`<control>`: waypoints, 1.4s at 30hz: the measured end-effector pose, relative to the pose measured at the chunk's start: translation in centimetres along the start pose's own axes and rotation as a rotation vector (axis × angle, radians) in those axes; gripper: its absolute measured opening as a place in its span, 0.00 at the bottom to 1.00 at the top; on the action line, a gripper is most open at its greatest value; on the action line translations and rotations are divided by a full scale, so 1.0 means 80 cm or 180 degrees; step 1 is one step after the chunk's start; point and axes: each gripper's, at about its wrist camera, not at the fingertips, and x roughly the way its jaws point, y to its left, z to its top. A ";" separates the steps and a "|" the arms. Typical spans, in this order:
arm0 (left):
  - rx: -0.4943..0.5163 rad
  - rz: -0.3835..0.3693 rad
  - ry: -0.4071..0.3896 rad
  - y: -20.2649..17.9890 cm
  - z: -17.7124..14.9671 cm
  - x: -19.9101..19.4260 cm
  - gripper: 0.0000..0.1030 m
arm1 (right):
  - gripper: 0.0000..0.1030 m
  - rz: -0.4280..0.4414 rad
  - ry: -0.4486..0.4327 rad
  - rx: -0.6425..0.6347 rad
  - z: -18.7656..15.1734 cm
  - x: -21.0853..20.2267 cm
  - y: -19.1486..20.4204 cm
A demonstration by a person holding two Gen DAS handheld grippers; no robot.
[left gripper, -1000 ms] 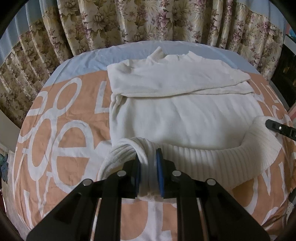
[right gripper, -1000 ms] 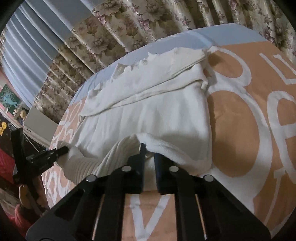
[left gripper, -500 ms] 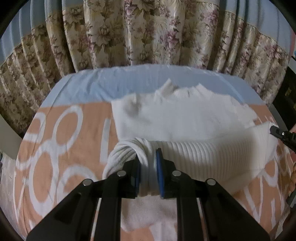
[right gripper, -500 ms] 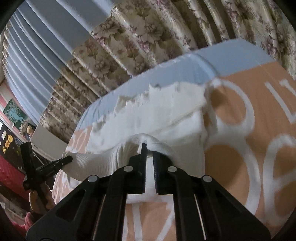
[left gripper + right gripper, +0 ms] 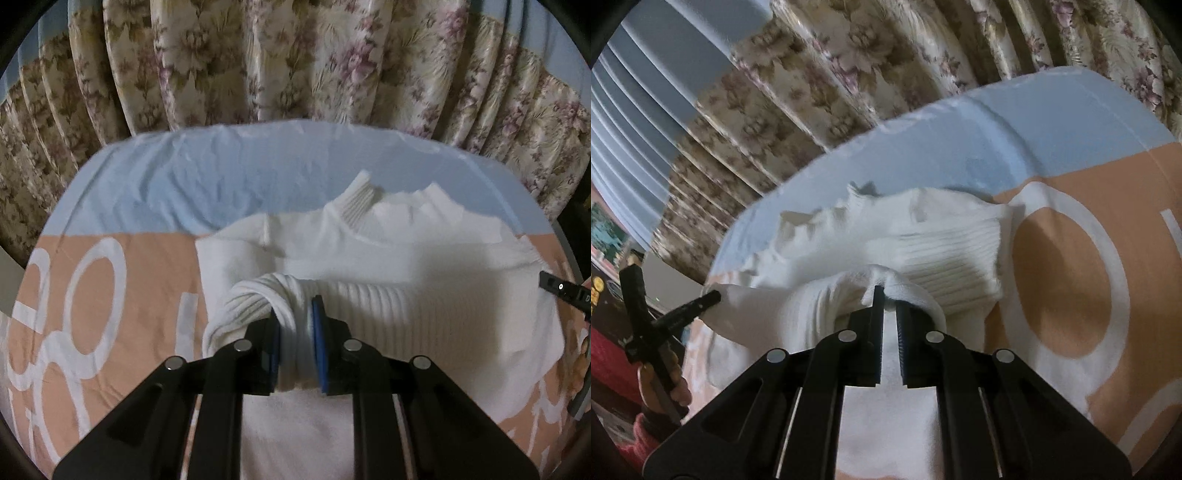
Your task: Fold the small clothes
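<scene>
A white knit sweater [image 5: 388, 254] lies on the bed, collar toward the curtains, sleeves folded across the chest. My left gripper [image 5: 295, 314] is shut on the left corner of its ribbed hem [image 5: 424, 325] and holds it lifted over the body. My right gripper [image 5: 889, 299] is shut on the right corner of the same hem; the sweater [image 5: 923, 236] fills the middle of the right wrist view. The hem stretches between both grippers. The right gripper's tip shows at the right edge of the left wrist view [image 5: 561, 290]; the left gripper shows in the right wrist view [image 5: 698, 301].
The bed has an orange cover with big white letters [image 5: 110, 295] and a light blue sheet [image 5: 221, 177] at the far end. Flowered curtains [image 5: 295, 62] hang right behind the bed. My hand in a red sleeve [image 5: 661, 384] holds the left gripper.
Both grippers have carried the ribbed hem away from me, over the sweater's body toward the collar. The lower half now lies doubled over the upper half.
</scene>
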 end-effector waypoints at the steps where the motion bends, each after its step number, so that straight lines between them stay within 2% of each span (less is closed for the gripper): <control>1: 0.0000 0.0003 0.0017 0.002 -0.003 0.006 0.16 | 0.07 -0.0034 0.0021 -0.0032 0.000 0.005 -0.001; 5: 0.0026 0.0012 0.0015 0.004 -0.007 0.016 0.17 | 0.07 -0.0043 0.0080 -0.0027 0.000 0.019 -0.008; 9: 0.0107 0.0106 -0.0011 0.000 -0.007 0.017 0.27 | 0.08 -0.0038 0.0152 -0.0023 0.005 0.020 -0.007; 11: 0.0087 0.0097 -0.0066 0.001 -0.003 0.010 0.54 | 0.13 -0.0012 0.0177 -0.0081 0.007 0.014 -0.001; 12: 0.0066 0.0166 -0.0134 0.003 0.000 0.003 0.79 | 0.16 0.0022 0.0182 -0.0120 0.008 0.009 0.004; 13: 0.0051 0.0207 -0.0199 0.005 0.003 -0.004 0.84 | 0.23 0.0060 0.0183 -0.0147 0.010 0.005 0.007; 16: 0.0002 0.0168 -0.0335 0.017 0.015 -0.027 0.84 | 0.45 0.0169 0.0162 -0.0325 0.011 -0.011 0.024; 20: -0.0023 0.0155 -0.0389 0.024 0.014 -0.049 0.84 | 0.65 -0.0084 0.0175 -0.0770 0.002 -0.020 0.055; 22: -0.0008 0.0104 -0.0356 0.022 0.002 -0.055 0.84 | 0.66 -0.0237 0.0189 -0.0915 -0.006 -0.023 0.060; 25: 0.0016 0.0062 -0.0308 0.014 -0.019 -0.056 0.84 | 0.66 -0.0312 0.0219 -0.0925 -0.014 -0.025 0.057; 30: 0.0017 0.0003 -0.0088 0.000 -0.053 -0.029 0.84 | 0.66 -0.0127 0.0380 -0.0961 -0.035 -0.007 0.076; 32: -0.0034 -0.0051 -0.0027 0.000 -0.058 -0.020 0.84 | 0.62 -0.0053 0.0461 -0.0963 -0.046 0.010 0.086; 35: 0.0015 0.0006 -0.0049 -0.005 -0.055 -0.014 0.83 | 0.56 -0.0004 0.0491 -0.0940 -0.053 0.024 0.095; 37: 0.0036 -0.0017 -0.0081 -0.007 -0.047 -0.014 0.71 | 0.52 -0.0041 0.0486 -0.0949 -0.056 0.031 0.101; 38: 0.0060 -0.0038 -0.0097 -0.009 -0.042 -0.012 0.67 | 0.43 -0.0056 0.0468 -0.0954 -0.055 0.033 0.103; 40: 0.0131 -0.0071 -0.0078 -0.013 -0.033 -0.005 0.33 | 0.29 -0.0091 0.0441 -0.0942 -0.053 0.036 0.103; 41: 0.0145 -0.0092 -0.0040 -0.014 -0.029 0.001 0.27 | 0.21 -0.0117 0.0437 -0.0950 -0.051 0.037 0.103; 42: 0.0137 -0.0150 0.0015 -0.014 -0.024 0.010 0.21 | 0.20 -0.0150 0.0430 -0.0965 -0.050 0.039 0.103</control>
